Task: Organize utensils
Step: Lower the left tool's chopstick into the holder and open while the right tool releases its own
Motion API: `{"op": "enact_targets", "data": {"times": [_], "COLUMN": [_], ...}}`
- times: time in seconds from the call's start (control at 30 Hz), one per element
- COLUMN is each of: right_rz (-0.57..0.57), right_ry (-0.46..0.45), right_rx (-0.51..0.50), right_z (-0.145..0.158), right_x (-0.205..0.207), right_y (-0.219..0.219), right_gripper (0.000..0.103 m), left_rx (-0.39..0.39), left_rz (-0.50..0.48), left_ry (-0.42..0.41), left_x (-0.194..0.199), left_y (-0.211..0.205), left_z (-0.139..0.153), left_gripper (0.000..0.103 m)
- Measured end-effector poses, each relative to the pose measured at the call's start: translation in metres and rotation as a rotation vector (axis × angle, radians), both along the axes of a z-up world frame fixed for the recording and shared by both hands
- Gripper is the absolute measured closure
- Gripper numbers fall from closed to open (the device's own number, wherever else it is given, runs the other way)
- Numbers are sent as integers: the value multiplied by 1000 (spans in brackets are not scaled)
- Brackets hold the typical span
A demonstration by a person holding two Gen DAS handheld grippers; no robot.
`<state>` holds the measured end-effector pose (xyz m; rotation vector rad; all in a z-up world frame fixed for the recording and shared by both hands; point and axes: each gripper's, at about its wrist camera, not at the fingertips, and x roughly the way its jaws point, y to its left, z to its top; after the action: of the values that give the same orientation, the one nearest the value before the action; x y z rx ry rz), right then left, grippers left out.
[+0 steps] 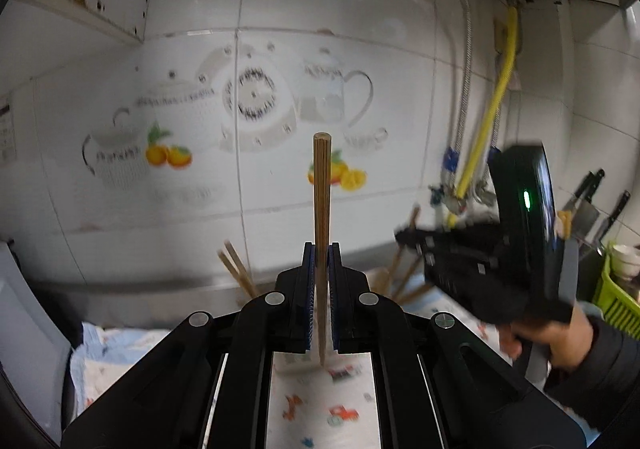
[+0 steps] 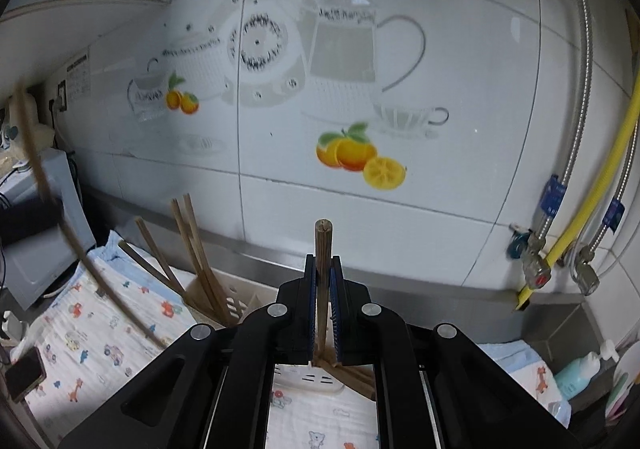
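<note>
Nearest in the left wrist view, the left tongs (image 1: 321, 249) are clamped on a chopstick (image 1: 322, 185) that stands upright between the blue pads, its blunt end on top. In the right wrist view the right tongs (image 2: 323, 261) are likewise clamped on a second chopstick (image 2: 323, 245), also upright. Under both lies a printed cloth (image 2: 96, 333) spread over the tabletop. Further back on the cloth, near the tabletop's rear edge, a pale slotted holder (image 2: 240, 301) has several chopsticks (image 2: 192, 245) leaning in it. Behind rises the tiled wall (image 2: 360, 209) with its teapot and orange pictures.
</note>
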<state>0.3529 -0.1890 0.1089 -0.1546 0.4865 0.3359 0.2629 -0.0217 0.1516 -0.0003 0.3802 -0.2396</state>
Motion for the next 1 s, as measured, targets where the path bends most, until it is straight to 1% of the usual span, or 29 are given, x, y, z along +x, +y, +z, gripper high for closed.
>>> {"op": "enact_targets", "data": {"times": [0.1,0.17,0.23,0.33,0.37,0.47,0.57,0.67,0.77,0.83,0.9,1.0], "right_rz": [-3,-4,-3,3,5,12,18,28,39,43,44,40], "right_ry": [7,2,-9,-26,-31,-48,-64,-70,-68,-67,-67,-54], "right_rx": [2,0,-6,2,4,-1,-3,2,-2,-15,-23,-33], "right_z": [-4,-4,-2,1,2,4,4,2,-2,-6,-9,-14], "right_x": [2,1,-1,-7,-9,-17,-26,-34,-41,-47,-50,-55], "right_y": [-2,-2,-2,-4,-5,-5,-7,-8,-8,-7,-6,-6], "right_gripper": [96,96,94,86,81,78,67,66,62,62,57,56], "left_rx": [14,7,17,9,4,-18,-39,-55,-55,-43,-37,-23], "left_rz": [43,54,77,99,103,115,123,126,114,112,106,102], "left_ry": [-34,-38,-52,-56,-55,-30,3,40,78,91,105,115], "left_x": [12,20,29,41,44,58,67,75,80,82,84,86], "left_y": [0,1,1,2,2,5,7,9,8,7,7,5], "left_z": [9,12,14,13,12,4,-7,-19,-32,-37,-43,-48], "left_gripper": [98,98,98,98,98,98,98,98,98,98,98,98]}}
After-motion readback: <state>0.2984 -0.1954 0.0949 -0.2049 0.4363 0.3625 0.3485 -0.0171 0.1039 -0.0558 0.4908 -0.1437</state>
